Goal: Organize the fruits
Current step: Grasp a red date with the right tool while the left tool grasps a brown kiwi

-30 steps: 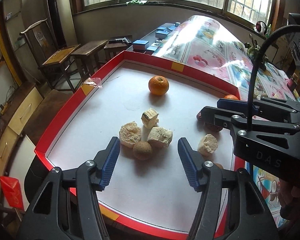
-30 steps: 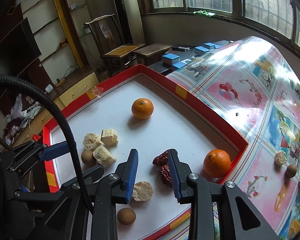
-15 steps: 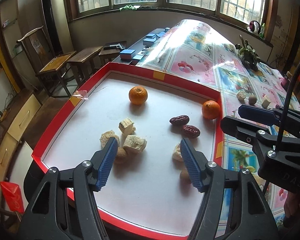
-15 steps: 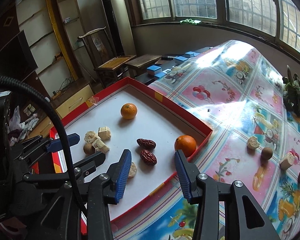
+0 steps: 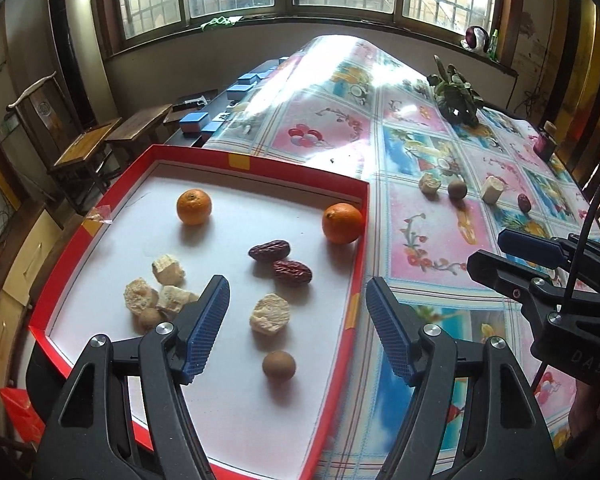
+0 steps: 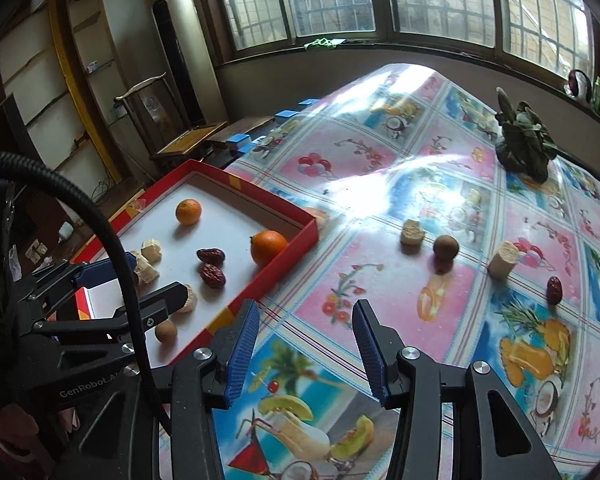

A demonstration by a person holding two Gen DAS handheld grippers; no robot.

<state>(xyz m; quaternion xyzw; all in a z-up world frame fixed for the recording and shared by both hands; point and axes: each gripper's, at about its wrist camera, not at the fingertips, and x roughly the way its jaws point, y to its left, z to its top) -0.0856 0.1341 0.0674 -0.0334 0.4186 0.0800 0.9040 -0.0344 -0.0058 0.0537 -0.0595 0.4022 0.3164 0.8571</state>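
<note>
Your tray (image 5: pixel 360 240) fills the left half of the left view, sitting on the cloth (image 6: pixel 380 208) that covers the table. It already holds most of the fruit: two oranges (image 5: pixel 194 207) (image 5: pixel 342 223), two dates (image 5: pixel 269 250) (image 5: pixel 292 272), a cluster of pale chunks (image 5: pixel 168 269) at lower left, one more chunk (image 5: pixel 269 313) at centre, and a brown ball (image 5: pixel 279 365) below it. I judge the sorting well past halfway.

Four pieces are outstanding, all on the cloth at the right of the right view, well apart from the tray: a pale chunk (image 6: pixel 412 233), a brown ball (image 6: pixel 446 247) just beside it, a pale cylinder (image 6: pixel 504 260), and a date (image 6: pixel 554 289) lowest and furthest right.

Your left gripper (image 5: pixel 298 324) stands wide open and empty, hanging over the tray's right rim. Your right gripper (image 6: pixel 306 350) is likewise wide open and empty, over bare cloth between tray and loose pieces.

The left view shows the whole tray floor; in the right view the left gripper's body hides the tray's near corner and part of the chunks. The right view shows the loose pieces large and distinct, where the left view has them small at upper right. Only the right view shows the open cloth ahead of the right gripper.
</note>
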